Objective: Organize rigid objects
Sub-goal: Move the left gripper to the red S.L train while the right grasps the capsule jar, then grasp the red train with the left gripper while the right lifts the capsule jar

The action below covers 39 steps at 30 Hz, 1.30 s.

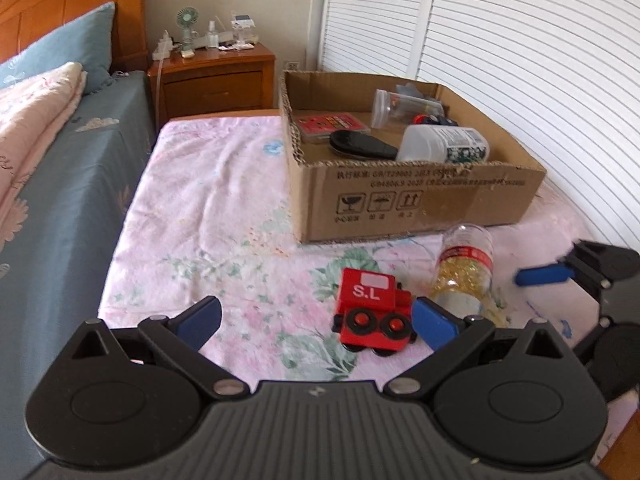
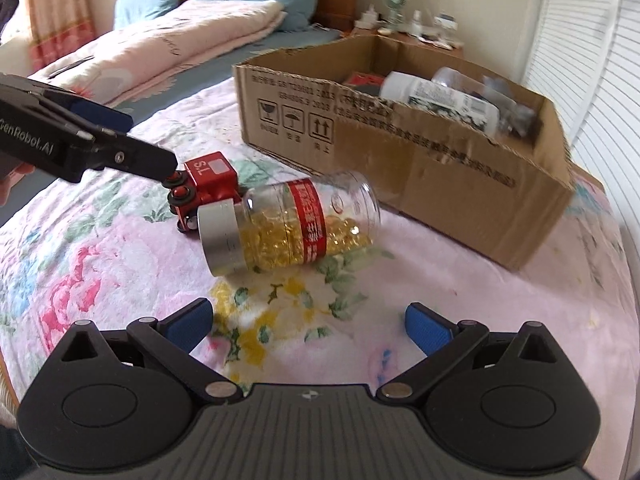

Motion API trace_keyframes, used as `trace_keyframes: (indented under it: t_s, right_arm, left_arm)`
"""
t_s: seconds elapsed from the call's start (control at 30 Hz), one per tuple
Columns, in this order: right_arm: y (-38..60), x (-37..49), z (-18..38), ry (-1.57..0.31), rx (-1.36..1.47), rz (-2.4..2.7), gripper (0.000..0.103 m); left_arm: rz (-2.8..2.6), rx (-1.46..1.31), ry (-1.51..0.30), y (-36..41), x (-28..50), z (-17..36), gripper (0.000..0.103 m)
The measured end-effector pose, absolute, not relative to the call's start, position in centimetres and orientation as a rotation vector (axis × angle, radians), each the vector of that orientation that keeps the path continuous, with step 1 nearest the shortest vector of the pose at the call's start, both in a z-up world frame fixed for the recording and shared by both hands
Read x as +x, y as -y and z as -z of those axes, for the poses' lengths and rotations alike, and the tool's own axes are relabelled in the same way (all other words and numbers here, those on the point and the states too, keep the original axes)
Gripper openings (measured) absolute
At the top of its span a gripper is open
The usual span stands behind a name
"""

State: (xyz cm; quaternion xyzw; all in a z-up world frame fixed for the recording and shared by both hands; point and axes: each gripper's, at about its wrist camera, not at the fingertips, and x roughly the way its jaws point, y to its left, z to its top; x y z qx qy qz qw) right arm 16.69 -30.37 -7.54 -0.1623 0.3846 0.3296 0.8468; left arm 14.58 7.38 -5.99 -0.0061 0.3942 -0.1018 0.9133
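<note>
Floral bed cover (image 1: 208, 200) lying mostly bare left of cardboard box (image 1: 420, 200). Left gripper (image 1: 316, 320) fingers gaping wide, toy train (image 1: 374, 312) sitting between. Right gripper (image 2: 310, 324) spreading wide, capsule bottle (image 2: 292, 224) lying ahead, touching train.

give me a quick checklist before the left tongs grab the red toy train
1. Left tongs open: ok, jaws spread wide.
2. Train between the jaws: not ok; the red toy train sits off to the right side, against the right pad.
3. Train free of neighbours: cannot tell; the capsule bottle lies on its side close beside it, perhaps touching.
4. Right tongs out of the way: ok, open and empty, short of the bottle.
5. Room in the cardboard box: ok, bare floor shows beside the items already inside.
</note>
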Motion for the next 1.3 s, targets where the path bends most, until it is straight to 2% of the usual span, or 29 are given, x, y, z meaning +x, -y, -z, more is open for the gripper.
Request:
trace_keyframes:
  t_s: [0.67,0.7,1.0,1.3]
  right_arm:
    - [27.0,19.7,7.4,-0.744,-0.423,-0.815,0.103]
    - [26.9,19.6,7.3,-0.745,-0.423,-0.813,0.099]
    - [27.8,18.4,7.0,-0.819,-0.380,-0.638,0.098]
    - [32.8,18.2,7.1,-0.889,-0.228,-0.392,0.098]
  left_arm:
    - [0.242,-0.046,-0.857,-8.5,14.7,7.4,0.101]
    - [0.242,-0.046,-0.859,-8.5,14.7,7.4,0.101]
    - [0.279,0.003,-0.854,-7.3,14.6,7.4,0.101]
    - [0.314,0.061,-0.848,-5.5,15.1,8.0,0.100]
